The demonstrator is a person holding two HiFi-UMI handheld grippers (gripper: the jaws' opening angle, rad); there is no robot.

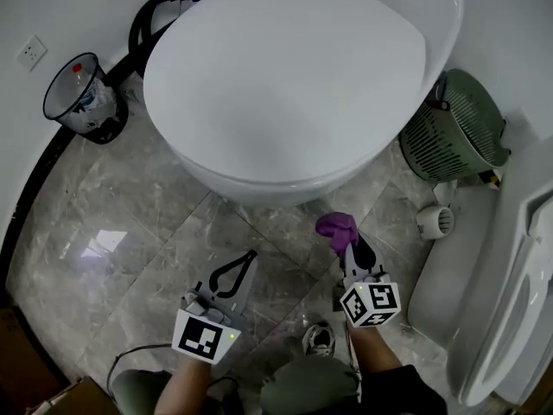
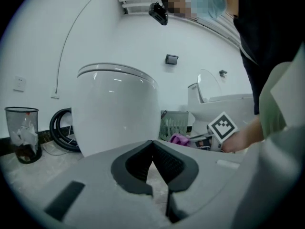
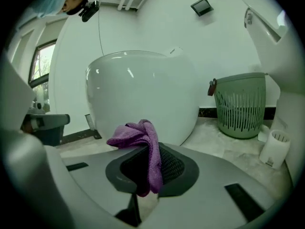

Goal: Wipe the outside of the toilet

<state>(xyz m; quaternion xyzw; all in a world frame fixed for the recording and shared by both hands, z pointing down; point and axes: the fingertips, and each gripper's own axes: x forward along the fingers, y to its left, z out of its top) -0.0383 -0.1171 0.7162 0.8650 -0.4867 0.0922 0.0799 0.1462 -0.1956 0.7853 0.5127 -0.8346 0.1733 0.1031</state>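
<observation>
The white toilet (image 1: 294, 85) fills the upper middle of the head view, lid down; its rounded front bowl (image 3: 143, 94) faces both grippers. A purple cloth (image 1: 337, 228) is pinched in my right gripper (image 1: 349, 247), which is shut on it just below the bowl's front, not touching it. The cloth (image 3: 143, 149) drapes over the jaws in the right gripper view. My left gripper (image 1: 245, 263) hovers over the floor to the left, its jaws meeting at the tips with nothing held. The bowl (image 2: 116, 109) stands a little ahead of the left gripper (image 2: 153, 144).
A black mesh waste bin (image 1: 82, 98) stands at the left wall beside a coiled black hose (image 1: 151, 24). A green basket (image 1: 458, 128) sits right of the toilet, with a small white brush holder (image 1: 435, 221) near it. A second white fixture (image 1: 510, 301) lines the right edge. Grey marble floor (image 1: 112, 223).
</observation>
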